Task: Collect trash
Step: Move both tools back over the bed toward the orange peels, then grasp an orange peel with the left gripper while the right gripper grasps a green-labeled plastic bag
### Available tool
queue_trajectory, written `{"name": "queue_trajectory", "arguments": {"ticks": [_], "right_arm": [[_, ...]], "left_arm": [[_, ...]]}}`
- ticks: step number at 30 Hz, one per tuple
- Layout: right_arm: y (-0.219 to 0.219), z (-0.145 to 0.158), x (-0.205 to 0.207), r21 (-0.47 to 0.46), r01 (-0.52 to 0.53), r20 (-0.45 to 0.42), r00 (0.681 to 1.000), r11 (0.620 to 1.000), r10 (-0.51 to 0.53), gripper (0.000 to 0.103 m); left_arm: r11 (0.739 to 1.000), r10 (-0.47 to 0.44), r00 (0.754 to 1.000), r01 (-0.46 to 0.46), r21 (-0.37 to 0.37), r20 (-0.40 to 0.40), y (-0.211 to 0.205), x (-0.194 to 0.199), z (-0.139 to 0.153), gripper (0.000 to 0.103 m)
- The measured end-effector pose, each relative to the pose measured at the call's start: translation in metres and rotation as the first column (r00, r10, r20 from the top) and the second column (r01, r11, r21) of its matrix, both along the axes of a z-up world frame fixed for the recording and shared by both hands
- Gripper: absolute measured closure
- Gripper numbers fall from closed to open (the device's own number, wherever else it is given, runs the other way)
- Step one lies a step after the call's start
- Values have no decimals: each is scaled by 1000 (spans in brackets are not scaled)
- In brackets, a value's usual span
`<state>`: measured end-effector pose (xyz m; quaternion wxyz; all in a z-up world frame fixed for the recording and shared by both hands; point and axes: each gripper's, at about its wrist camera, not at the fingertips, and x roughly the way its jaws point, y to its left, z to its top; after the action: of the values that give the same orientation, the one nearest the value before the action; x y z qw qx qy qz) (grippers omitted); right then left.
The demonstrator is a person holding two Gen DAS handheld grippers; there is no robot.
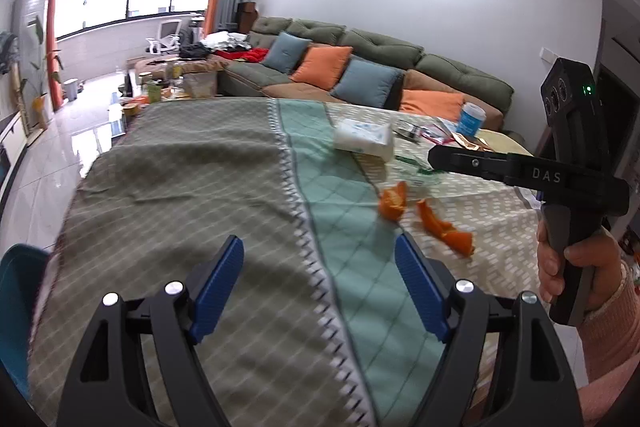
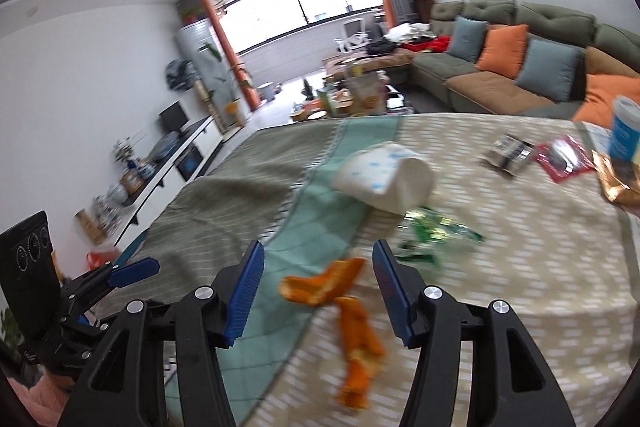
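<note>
Two orange peels lie on the cloth-covered table [image 1: 180, 187]: one [image 1: 394, 205] and another [image 1: 444, 229] in the left wrist view; in the right wrist view one [image 2: 320, 287] lies between my right fingers and a longer one [image 2: 358, 351] below it. A crumpled green wrapper [image 2: 438, 231] lies past them. My left gripper [image 1: 320, 283] is open and empty, left of the peels. My right gripper [image 2: 318, 291] is open above the peels; it also shows in the left wrist view [image 1: 436, 155].
A white tissue pack [image 1: 364, 139] [image 2: 384, 179] lies mid-table. A black packet [image 2: 508, 151], a red packet [image 2: 564, 159], a gold wrapper [image 2: 620, 183] and a blue-labelled cup [image 2: 624, 135] sit at the far right. A sofa [image 1: 360, 67] stands behind the table. A teal chair [image 1: 16, 307] is at left.
</note>
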<state>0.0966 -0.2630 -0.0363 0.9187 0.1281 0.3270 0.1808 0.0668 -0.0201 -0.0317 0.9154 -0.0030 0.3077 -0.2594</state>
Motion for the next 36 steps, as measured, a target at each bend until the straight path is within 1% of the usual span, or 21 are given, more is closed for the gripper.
{"name": "queue_trajectory", "arguments": {"ticks": [6, 11, 13, 19, 22, 25, 27, 29, 33, 35, 36], "right_arm": [[-22, -7, 3, 8, 58, -18, 998, 998, -58, 45], [-36, -18, 10, 29, 97, -57, 994, 995, -95, 45], [-41, -23, 11, 35, 104, -71, 992, 994, -101, 44], [-47, -35, 18, 55, 112, -100, 989, 992, -107, 44], [-49, -37, 21, 72, 112, -109, 989, 991, -104, 44], [-51, -38, 26, 91, 114, -117, 988, 989, -103, 44], [-51, -38, 28, 92, 114, -119, 987, 989, -103, 44], [-50, -38, 29, 97, 110, -127, 987, 989, -97, 47], [-51, -40, 33, 111, 109, -141, 986, 988, -93, 56], [-53, -41, 33, 119, 114, -144, 985, 986, -96, 58], [-54, -41, 33, 127, 114, -144, 985, 985, -95, 61]], "left_arm": [[999, -54, 998, 54, 7, -21, -30, 11, -4, 24], [997, -81, 995, 82, 13, -51, -47, 20, -7, 26], [996, -89, 994, 90, 18, -66, -53, 25, -9, 26], [993, -108, 989, 111, 32, -105, -68, 36, -16, 31], [992, -112, 985, 118, 34, -131, -74, 43, -19, 36], [991, -120, 980, 127, 33, -158, -80, 52, -21, 43], [991, -121, 978, 129, 37, -170, -83, 55, -23, 44], [990, -124, 975, 133, 38, -185, -87, 59, -25, 51], [988, -136, 968, 148, 42, -210, -92, 64, -28, 57], [987, -146, 965, 158, 38, -219, -95, 66, -29, 62], [986, -149, 964, 161, 38, -221, -96, 66, -30, 64]]}}
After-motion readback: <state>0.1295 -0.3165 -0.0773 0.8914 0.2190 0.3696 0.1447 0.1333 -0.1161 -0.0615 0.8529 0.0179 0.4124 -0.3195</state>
